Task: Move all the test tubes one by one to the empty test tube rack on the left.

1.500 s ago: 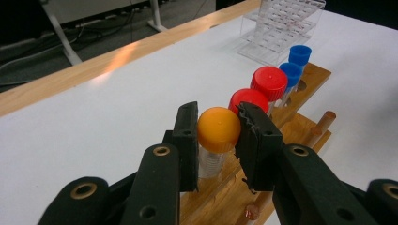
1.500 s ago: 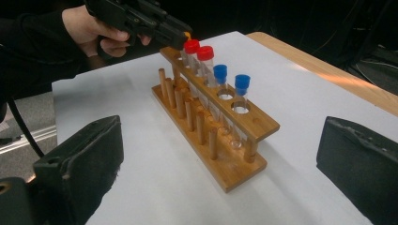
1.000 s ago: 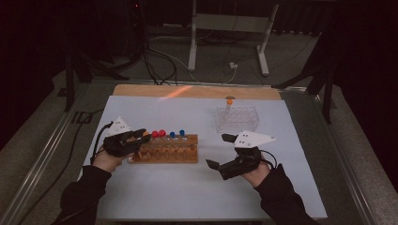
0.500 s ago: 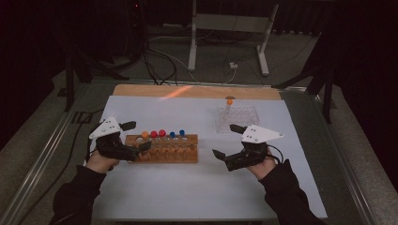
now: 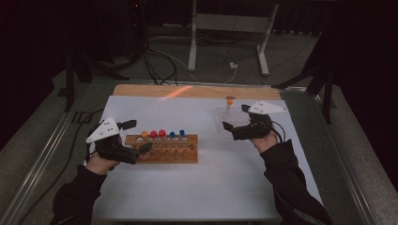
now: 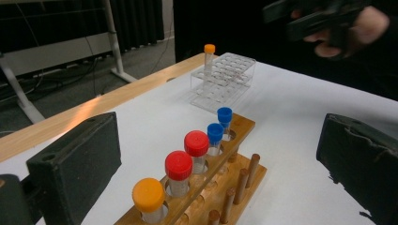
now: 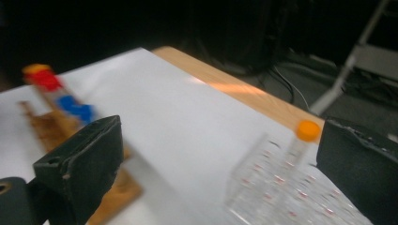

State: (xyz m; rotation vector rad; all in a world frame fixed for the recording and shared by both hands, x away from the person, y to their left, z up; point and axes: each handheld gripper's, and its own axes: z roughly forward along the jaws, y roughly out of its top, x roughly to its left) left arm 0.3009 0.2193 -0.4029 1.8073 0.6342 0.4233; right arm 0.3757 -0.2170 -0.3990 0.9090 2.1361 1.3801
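Note:
A wooden rack (image 5: 162,149) holds a row of tubes: an orange-capped tube (image 6: 148,194), two red-capped tubes (image 6: 178,165) and two blue-capped tubes (image 6: 215,133). My left gripper (image 5: 138,136) hovers at the rack's left end. Its jaws have just been opening and stand open, with the tube row just ahead of the gap and no pad touching anything. A clear rack (image 5: 225,118) at the far right holds one orange-capped tube (image 5: 229,101). My right gripper (image 5: 236,118) is open beside the clear rack, and that tube (image 7: 307,131) stands close to its right jaw.
The white mat (image 5: 202,187) has bare room in front of both racks. A wooden strip (image 5: 197,91) runs along the table's far edge, with a metal stand (image 5: 225,28) and cables on the floor beyond. The other hand's gripper (image 6: 319,18) hangs above the clear rack (image 6: 225,77).
My left gripper opened and lifted slightly off the wooden rack's left end. My right gripper travelled from the mat's front right area up to the clear rack.

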